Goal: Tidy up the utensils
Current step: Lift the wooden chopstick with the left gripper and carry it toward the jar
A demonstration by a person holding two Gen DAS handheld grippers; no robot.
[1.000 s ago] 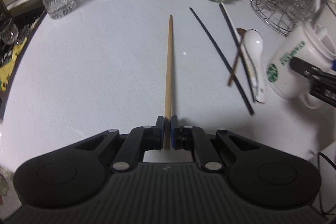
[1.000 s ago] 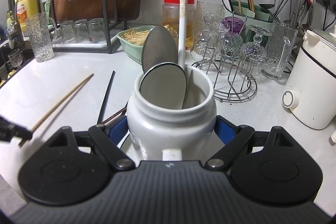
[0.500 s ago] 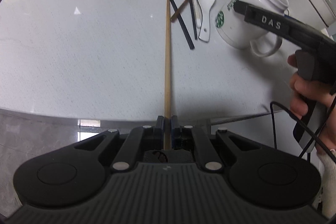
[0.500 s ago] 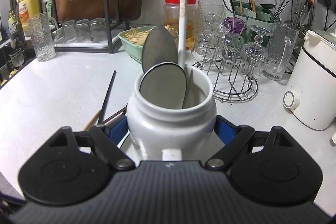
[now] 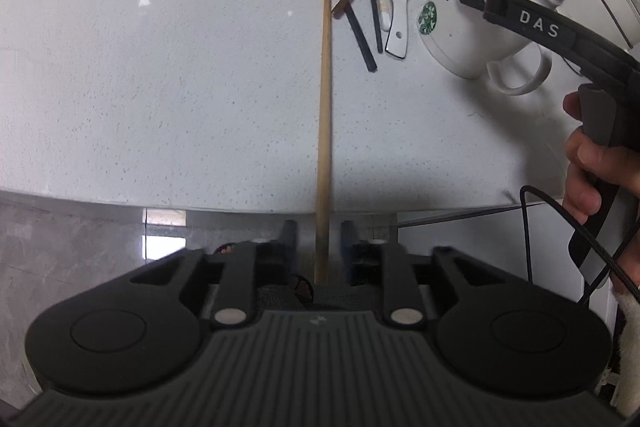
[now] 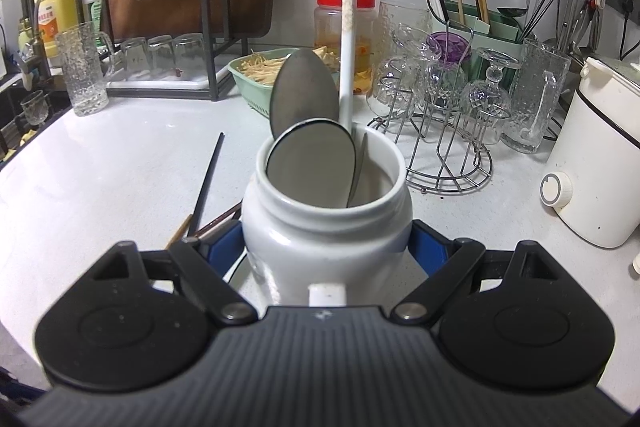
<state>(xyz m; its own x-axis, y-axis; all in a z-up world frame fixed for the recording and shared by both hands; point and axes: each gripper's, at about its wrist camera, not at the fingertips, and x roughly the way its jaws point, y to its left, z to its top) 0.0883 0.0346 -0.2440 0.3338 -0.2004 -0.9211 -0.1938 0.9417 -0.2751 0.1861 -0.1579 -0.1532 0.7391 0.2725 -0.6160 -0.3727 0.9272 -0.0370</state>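
Countertop (image 6: 100,167): mug (image 6: 326,227) holds spoons (image 6: 304,99).

Glass rack (image 6: 448,147), red-lidded jar (image 6: 344,27), yellow bottle (image 6: 54,15)

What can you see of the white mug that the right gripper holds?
The white mug is glossy, ceramic-looking, with a narrowed neck, a green logo, "STARBUCKS" lettering and a handle. It stands on the white counter; the right gripper clamps its body from both sides. Inside stand two metal spoons and a white chopstick.
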